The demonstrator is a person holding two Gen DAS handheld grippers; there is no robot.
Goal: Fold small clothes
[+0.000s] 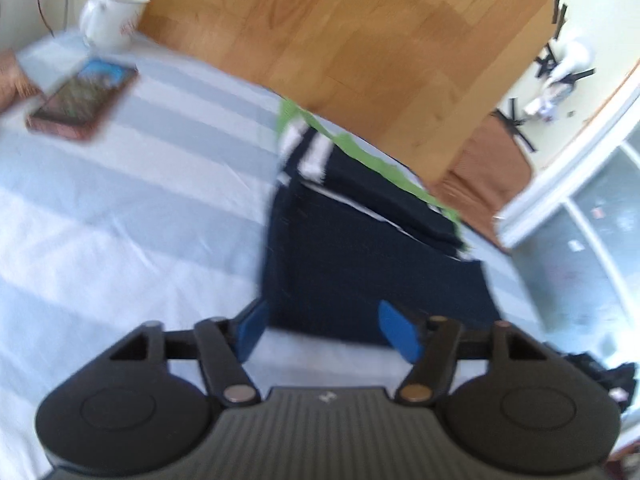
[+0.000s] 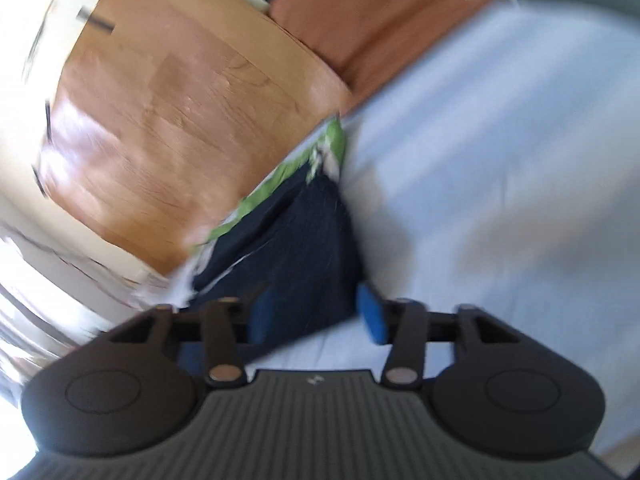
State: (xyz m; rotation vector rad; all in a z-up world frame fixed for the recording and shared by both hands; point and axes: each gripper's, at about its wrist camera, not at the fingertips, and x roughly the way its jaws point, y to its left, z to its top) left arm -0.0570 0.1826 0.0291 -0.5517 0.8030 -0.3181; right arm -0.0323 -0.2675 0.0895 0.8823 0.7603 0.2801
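A folded navy garment [image 1: 360, 264] with white stripes lies on a light striped sheet [image 1: 120, 220], on top of a green piece [image 1: 372, 160] at the sheet's far edge. My left gripper [image 1: 326, 332] is open; its blue pads [image 1: 252, 332] stand either side of the garment's near edge. In the right wrist view the same navy garment [image 2: 304, 240] narrows toward the green piece [image 2: 332, 144]. My right gripper [image 2: 318, 316] is open too, with the garment's near corner between its pads and no visible squeeze on the cloth. Both views are blurred.
A phone in a reddish case [image 1: 84, 98] and a white jug [image 1: 112, 16] sit at the sheet's far left, beside a person's hand [image 1: 12, 80]. A wooden board [image 1: 360, 40] rises behind the sheet's far edge, with a brown cushion [image 1: 488, 160] to its right.
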